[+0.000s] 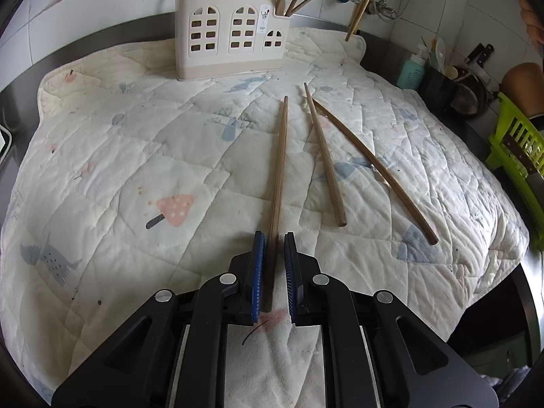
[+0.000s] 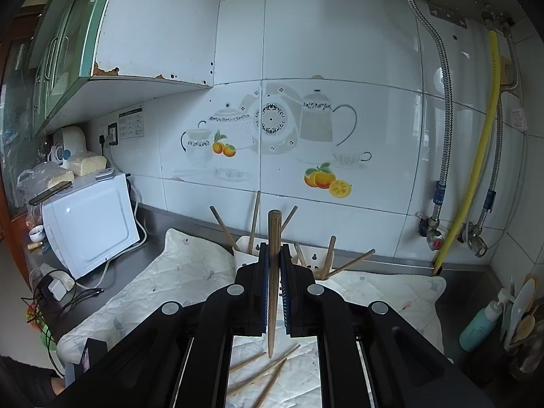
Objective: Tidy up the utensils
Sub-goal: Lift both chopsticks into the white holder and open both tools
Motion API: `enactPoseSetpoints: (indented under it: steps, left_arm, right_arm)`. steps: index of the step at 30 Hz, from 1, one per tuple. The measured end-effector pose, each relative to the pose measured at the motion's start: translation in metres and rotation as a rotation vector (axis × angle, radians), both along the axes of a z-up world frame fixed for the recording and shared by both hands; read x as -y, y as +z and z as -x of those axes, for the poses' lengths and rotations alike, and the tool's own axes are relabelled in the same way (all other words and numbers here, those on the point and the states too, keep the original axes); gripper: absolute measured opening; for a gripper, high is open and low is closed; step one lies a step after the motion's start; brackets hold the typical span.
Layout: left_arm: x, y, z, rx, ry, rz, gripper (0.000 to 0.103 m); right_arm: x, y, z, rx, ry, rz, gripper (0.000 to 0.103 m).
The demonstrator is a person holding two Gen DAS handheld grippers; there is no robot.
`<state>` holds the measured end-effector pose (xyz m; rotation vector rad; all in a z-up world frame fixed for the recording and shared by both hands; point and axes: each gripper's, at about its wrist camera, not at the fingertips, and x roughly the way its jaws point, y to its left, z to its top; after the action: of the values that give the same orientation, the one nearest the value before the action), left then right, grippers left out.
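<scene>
Left tool (image 1: pixel 272 241) straddles a brown wooden chopstick (image 1: pixel 279 170) lying on the quilted mat (image 1: pixel 136 170), pads not yet pressing; right tool (image 2: pixel 272 255) clenches another wooden chopstick (image 2: pixel 273 231), lined up for the cream plastic holder (image 2: pixel 243 243) behind.

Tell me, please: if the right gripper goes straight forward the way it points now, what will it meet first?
Probably the cream utensil holder just ahead of the right gripper, whose jaws are shut on a chopstick. The tiled wall lies behind it. Depth is unclear, so it might pass over the rim.

Soft even daylight, faint shadows, mild glare on wall tiles (image 2: pixel 340 34), strong fisheye bending, dark corners
</scene>
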<state>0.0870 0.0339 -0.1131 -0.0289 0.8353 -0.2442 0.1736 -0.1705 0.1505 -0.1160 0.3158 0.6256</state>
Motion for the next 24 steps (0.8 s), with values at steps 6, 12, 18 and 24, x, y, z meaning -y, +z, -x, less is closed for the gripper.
enactPoseSetpoints:
  steps: [6, 12, 18, 24]
  left_arm:
    - [0.0, 0.003, 0.001, 0.011, 0.006, -0.01, 0.007]
    - [-0.013, 0.038, 0.004, 0.116, 0.046, 0.026, 0.007]
    - [-0.019, 0.073, -0.005, 0.209, 0.05, 0.031, 0.007]
    - [-0.028, 0.099, -0.02, 0.228, 0.065, 0.048, 0.006]
  right_arm:
    - [-0.002, 0.0, 0.0, 0.0, 0.0, -0.001, 0.007]
    - [-0.001, 0.004, -0.002, 0.006, -0.004, -0.005, 0.007]
    - [-0.001, 0.01, -0.012, 0.009, -0.011, -0.018, 0.007]
    - [-0.001, 0.021, -0.03, 0.024, -0.037, -0.008, 0.007]
